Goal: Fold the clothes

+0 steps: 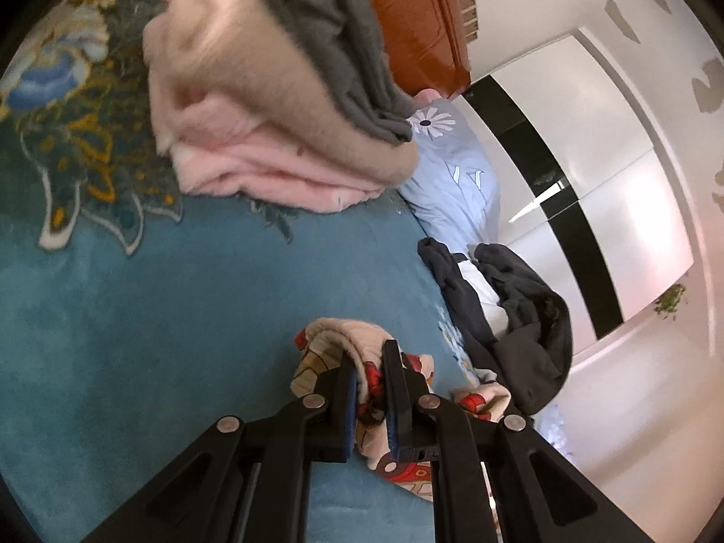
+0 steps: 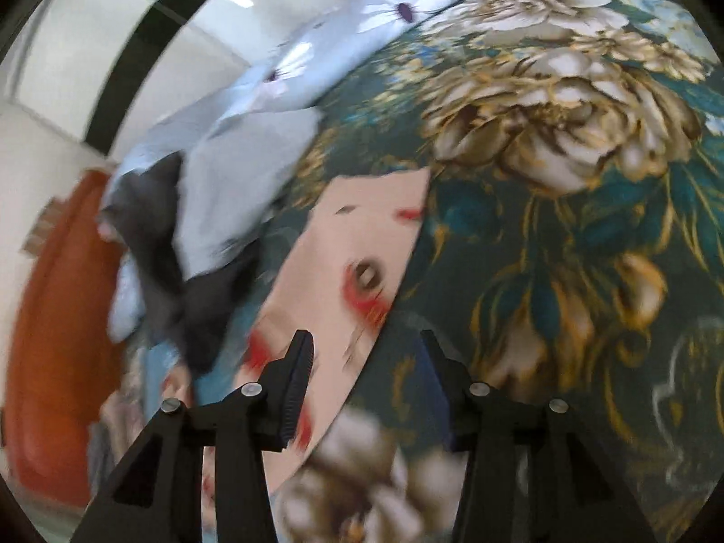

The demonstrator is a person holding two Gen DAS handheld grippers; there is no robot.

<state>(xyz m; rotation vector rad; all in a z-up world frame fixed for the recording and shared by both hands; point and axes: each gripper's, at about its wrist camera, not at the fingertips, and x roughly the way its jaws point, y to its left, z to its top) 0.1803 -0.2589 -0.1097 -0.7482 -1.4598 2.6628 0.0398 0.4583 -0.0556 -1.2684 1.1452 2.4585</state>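
A cream garment with a red cartoon print (image 1: 332,339) is bunched on the teal bedspread (image 1: 181,298), near the bed's edge. My left gripper (image 1: 369,362) is shut on a fold of it, and the cloth bulges out between and around the blue pads. In the right wrist view the same cream garment (image 2: 357,244) lies flat, with a straight edge across the flowered bedspread (image 2: 565,226). My right gripper (image 2: 365,339) hovers over that edge. It is open, and its pads press on nothing. That view is blurred.
A stack of folded clothes (image 1: 271,104), pink, beige and grey, sits further up the bed. A heap of dark clothes (image 1: 511,303) lies at the bed's edge beside a light blue flowered quilt (image 1: 452,172). Behind stand a wooden headboard (image 1: 421,13) and a white wardrobe (image 1: 588,135).
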